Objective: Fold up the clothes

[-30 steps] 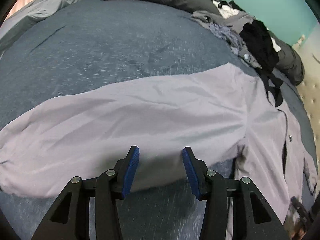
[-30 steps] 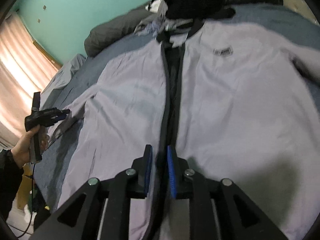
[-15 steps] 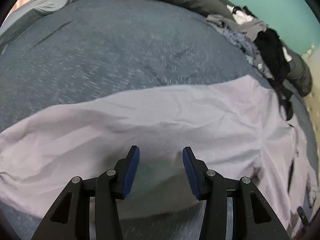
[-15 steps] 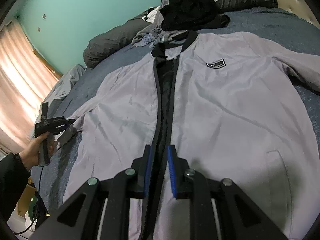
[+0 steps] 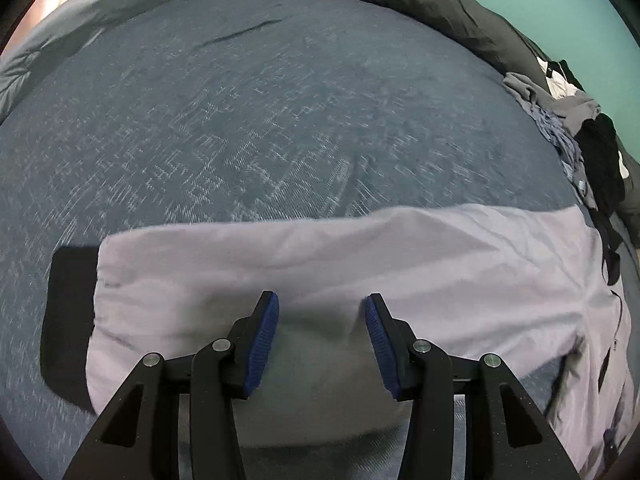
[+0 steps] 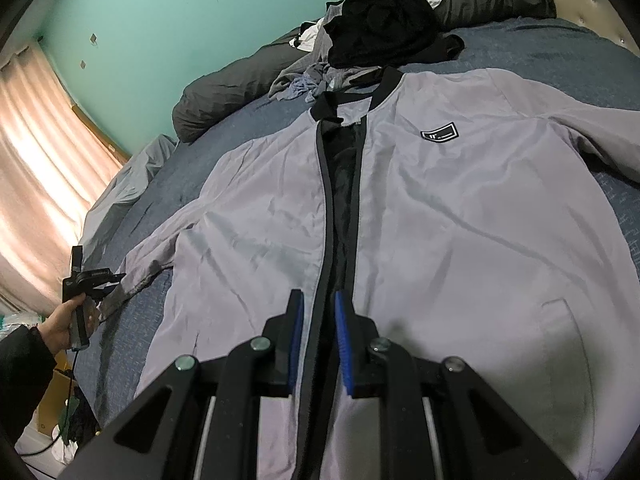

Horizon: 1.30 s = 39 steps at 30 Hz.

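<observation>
A grey jacket lay spread front-up; the left gripper gaped over its sleeve, perhaps to pinch it; the right gripper hovered narrowly parted, empty.

L gripper is shifted along the sleeve toward its black cuff, now in view; R gripper is opened a bit wider.

Jacket lies flat on the bed, collar at twelve o'clock. Clothes pile sits just behind it. Left tongs over the sleeve at nine o'clock; right tongs at six.
</observation>
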Motion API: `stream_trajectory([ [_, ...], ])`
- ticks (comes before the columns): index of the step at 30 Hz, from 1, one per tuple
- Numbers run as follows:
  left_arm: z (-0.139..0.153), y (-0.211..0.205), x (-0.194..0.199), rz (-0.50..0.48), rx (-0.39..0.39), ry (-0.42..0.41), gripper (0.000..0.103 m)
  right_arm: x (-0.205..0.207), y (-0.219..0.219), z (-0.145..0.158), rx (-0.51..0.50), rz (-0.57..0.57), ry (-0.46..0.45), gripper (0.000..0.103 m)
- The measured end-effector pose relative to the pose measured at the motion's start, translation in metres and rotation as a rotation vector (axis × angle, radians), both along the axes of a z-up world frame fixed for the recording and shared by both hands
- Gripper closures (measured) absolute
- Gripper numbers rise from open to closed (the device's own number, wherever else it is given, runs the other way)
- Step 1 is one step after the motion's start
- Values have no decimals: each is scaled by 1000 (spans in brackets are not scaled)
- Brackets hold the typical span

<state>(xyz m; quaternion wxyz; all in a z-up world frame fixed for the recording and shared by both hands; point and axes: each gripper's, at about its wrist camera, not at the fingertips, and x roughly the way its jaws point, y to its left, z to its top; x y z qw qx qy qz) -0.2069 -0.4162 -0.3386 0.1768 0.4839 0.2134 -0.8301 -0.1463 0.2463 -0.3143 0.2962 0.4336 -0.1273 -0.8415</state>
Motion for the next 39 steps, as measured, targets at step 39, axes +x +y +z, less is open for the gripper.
stream_trajectory([
  [39,37,123,-39,-193,-27,78,54,-15,28,21,-50,-56,40,87],
])
